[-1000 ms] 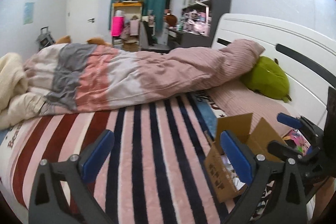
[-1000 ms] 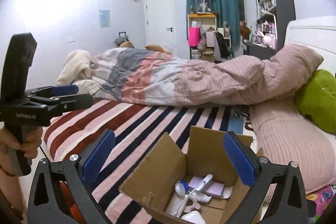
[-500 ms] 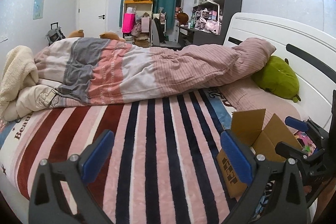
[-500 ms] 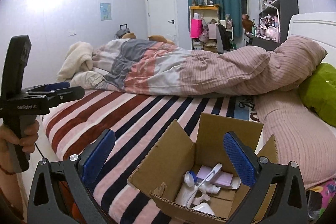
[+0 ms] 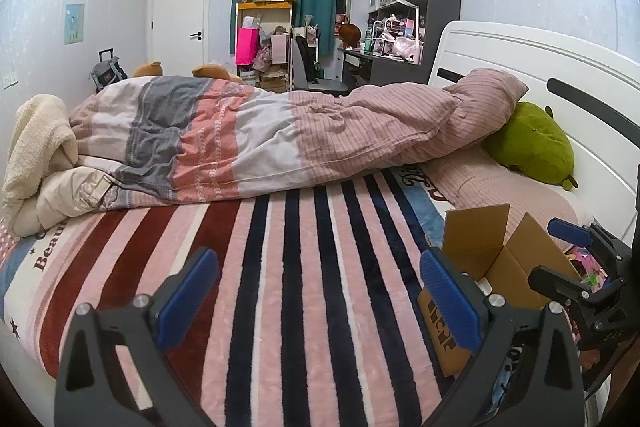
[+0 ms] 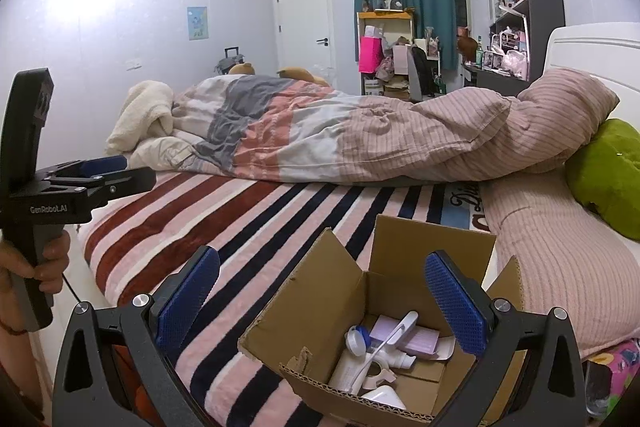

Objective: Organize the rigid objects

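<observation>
An open cardboard box [image 6: 320, 307] sits on the striped bed near its front edge; it also shows in the left wrist view [image 5: 486, 255]. Inside lie several white plastic items [image 6: 372, 363] and a pale purple packet [image 6: 412, 341]. My right gripper [image 6: 320, 299] is open and empty, its jaws wide apart just above and in front of the box. My left gripper [image 5: 316, 295] is open and empty over the striped blanket [image 5: 280, 267], left of the box. Each gripper shows from the side in the other's view: the left one [image 6: 100, 171], the right one [image 5: 576, 247].
A rumpled pink and grey duvet [image 5: 260, 139] lies across the far side of the bed. A green plush cushion [image 5: 532, 143] rests on a pink pillow [image 6: 560, 267] by the white headboard [image 5: 560, 75]. Shelves and a desk stand beyond.
Both grippers have pulled back and risen slightly, so the box sits a little farther and lower in view. Both stay open and empty.
</observation>
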